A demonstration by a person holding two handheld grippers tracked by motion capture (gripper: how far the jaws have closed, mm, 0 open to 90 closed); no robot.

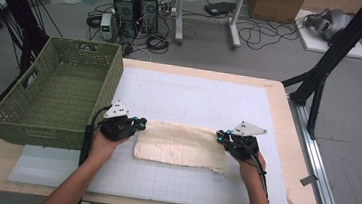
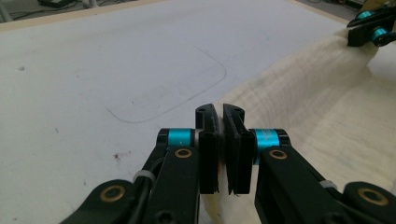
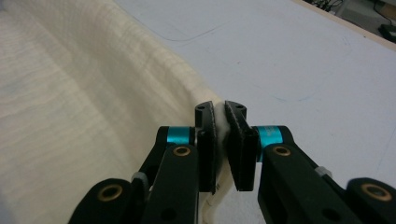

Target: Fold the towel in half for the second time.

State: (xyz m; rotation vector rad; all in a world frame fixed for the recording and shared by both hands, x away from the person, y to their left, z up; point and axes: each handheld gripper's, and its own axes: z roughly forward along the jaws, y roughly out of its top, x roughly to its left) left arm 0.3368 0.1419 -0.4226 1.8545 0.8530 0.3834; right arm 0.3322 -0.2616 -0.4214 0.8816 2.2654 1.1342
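Fingers (image 2: pixel 211 149) of the left gripper (image 1: pixel 140 123) are pressed together on the left far corner of the cloth (image 1: pixel 181 144); in the left gripper view a sliver of cream fabric shows between and below the pads. Fingers (image 3: pixel 208 149) of the right gripper (image 1: pixel 222 135) likewise pinch the cloth's right far corner, with a fold of fabric visibly caught between them. The two grippers face each other across the cloth, which spans the whole gap between them.

The cloth's far edge runs from one grip to the other and looks slightly raised at both corners. The rest lies flat toward the person on the white mat (image 1: pixel 204 99); its near edge is a little uneven at the right.

Just left of the left gripper, touching distance from the hand (image 1: pixel 102 144), stands a green woven basket (image 1: pixel 101 97) at the table's (image 1: pixel 277 103) left side. Its interior shows bare wicker floor and walls, with a handle slot in the left wall and another in the far wall.

Beyond the fingers the mat is open up to the table's far edge, marked by a faint rounded outline (image 2: pixel 187 88). Right of the right gripper, a strip of mat and bare wood lies before the table's right edge.
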